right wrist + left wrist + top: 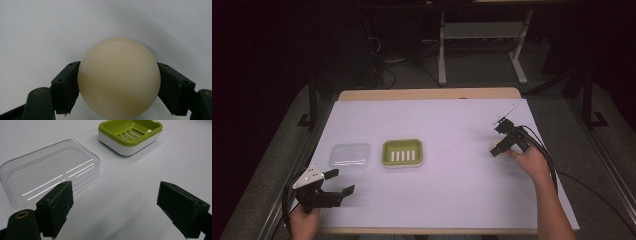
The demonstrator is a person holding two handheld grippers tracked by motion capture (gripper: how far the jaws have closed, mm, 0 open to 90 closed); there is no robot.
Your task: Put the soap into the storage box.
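A green soap dish (402, 143) with a slotted floor sits on a white base left of the table's middle, also in the left gripper view (130, 132). Its clear plastic lid (350, 155) lies flat just to its left (50, 167). My left gripper (343, 181) hovers near the front left corner, open and empty, its jaws wide apart (116, 192) and pointing toward the lid. At the right side, my right gripper (498, 149) is shut on a round cream soap (118, 77), pressed between both jaws low over the sheet.
A white sheet (452, 195) covers the table, with a wooden strip (427, 94) showing at the far edge. Cables (547, 155) trail from the right gripper toward the right edge. Beyond the table stand white desk legs (442, 55) on a dark floor.
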